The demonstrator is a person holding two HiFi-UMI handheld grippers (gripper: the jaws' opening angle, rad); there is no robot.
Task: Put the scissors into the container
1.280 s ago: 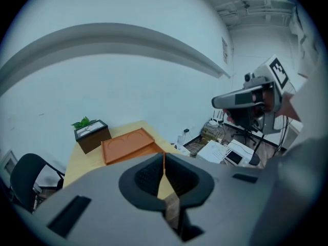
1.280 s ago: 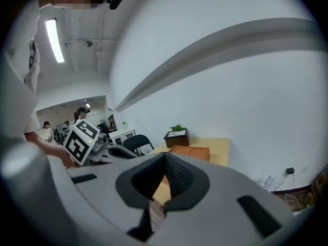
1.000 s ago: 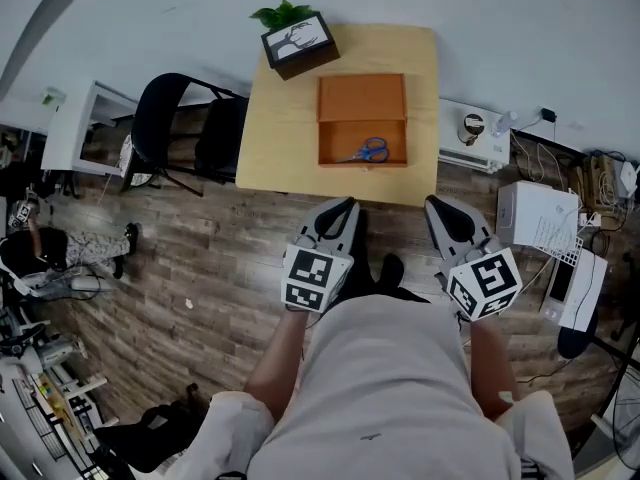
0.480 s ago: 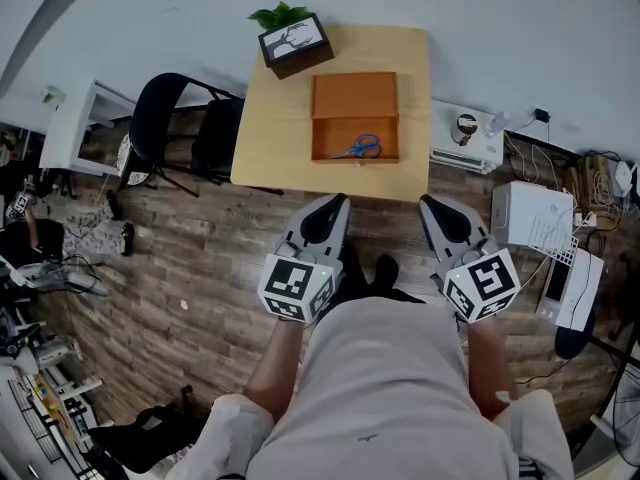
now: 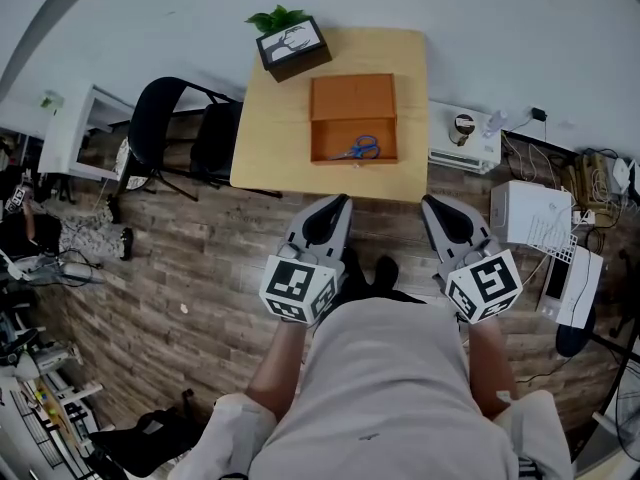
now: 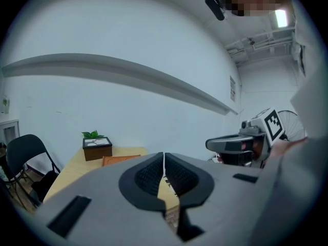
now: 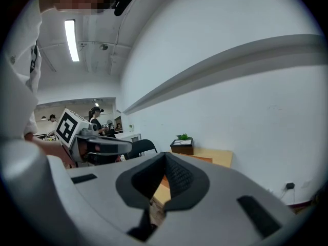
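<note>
**Scissors in box, both tools idle**

Left of the box (image 5: 352,98), a chair (image 5: 175,128) stands beside the bench (image 5: 280,133). A potted plant (image 5: 292,43) sits just off the box's far-left corner. The scissors (image 5: 357,149) lie inside the box by its near wall, blue handles to the right. Left tool (image 5: 338,201) is clenched on nothing, well short of the box; right tool (image 5: 430,202) ditto. Task looks done, imo. Risk: reaching in w/ clenched tools could shove the box or snag the handles.

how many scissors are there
1. The scissors lie inside the orange box on the table. No others show, though more could be hidden.
</note>
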